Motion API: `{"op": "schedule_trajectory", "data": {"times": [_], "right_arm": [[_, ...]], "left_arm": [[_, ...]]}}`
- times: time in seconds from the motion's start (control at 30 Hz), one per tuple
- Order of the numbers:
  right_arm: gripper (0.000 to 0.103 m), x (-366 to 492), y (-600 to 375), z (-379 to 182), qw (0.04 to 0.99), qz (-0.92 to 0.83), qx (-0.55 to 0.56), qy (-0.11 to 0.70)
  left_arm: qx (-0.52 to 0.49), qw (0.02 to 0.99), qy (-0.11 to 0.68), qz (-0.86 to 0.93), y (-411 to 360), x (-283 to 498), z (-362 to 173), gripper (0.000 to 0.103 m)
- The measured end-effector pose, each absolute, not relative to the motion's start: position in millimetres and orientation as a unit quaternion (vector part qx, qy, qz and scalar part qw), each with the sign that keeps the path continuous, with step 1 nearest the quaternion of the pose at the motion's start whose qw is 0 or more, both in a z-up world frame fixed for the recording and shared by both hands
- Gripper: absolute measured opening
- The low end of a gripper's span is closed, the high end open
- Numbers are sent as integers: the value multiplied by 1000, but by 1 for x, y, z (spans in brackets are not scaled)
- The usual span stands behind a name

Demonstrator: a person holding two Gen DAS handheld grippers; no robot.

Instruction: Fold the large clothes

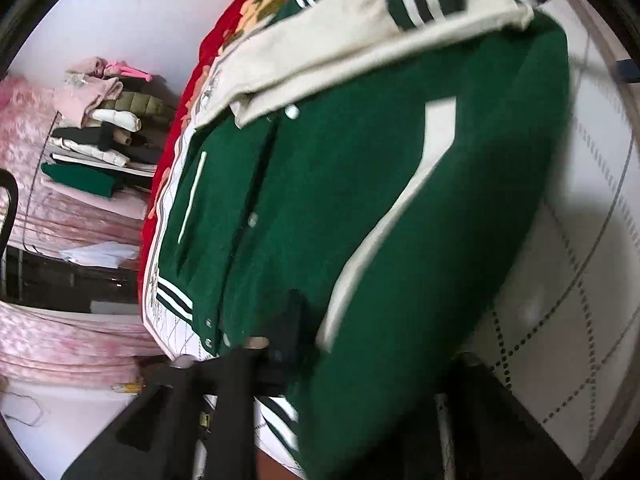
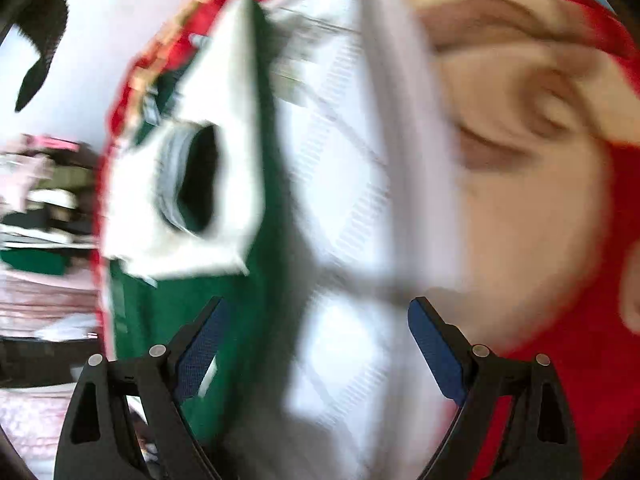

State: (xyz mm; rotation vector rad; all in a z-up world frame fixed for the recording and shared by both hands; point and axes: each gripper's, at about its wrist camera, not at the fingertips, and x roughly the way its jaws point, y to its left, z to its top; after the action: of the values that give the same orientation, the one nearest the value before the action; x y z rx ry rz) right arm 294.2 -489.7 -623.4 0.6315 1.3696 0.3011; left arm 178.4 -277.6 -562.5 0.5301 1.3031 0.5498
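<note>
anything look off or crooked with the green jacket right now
Nothing damaged. The green jacket lies on the quilted cover, cream sleeve folded across its top; its hem bunches at the left gripper. Right gripper open.

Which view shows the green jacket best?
The left wrist view: the green jacket is fairly sharp, showing its snaps, cream stripe and a cream sleeve folded across. The right wrist view is motion-blurred, catching only one green edge and a cream cuff.

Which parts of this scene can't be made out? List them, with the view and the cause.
- Left gripper, left view: jaw state unclear; dark, blurred, jacket over the tips.
- Jacket hem, left view: cut off by the bottom edge.
- Cuff, right view: stripes smeared by motion blur.
- Clothes pile, left view: items too small to identify.
</note>
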Motion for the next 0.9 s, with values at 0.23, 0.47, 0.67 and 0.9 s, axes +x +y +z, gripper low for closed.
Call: {"op": "schedule_trajectory", "data": {"times": [0.23,0.47,0.67,0.9], "right_arm": [[92,344,-446,-647,683,199,368,599],[29,380,-411,-651,679,152,372,614],[13,383,-384,-578,714,136,333,601],[13,410,-284,-475,754,146,261,585]], "left_arm": [[207,758,574,231,-257,190,-530,12],[177,774,575,197,-237,193,-524,11],[119,792,577,161,-196,190,-494,10],[27,801,583,136,-105,197,-448,10]]}}
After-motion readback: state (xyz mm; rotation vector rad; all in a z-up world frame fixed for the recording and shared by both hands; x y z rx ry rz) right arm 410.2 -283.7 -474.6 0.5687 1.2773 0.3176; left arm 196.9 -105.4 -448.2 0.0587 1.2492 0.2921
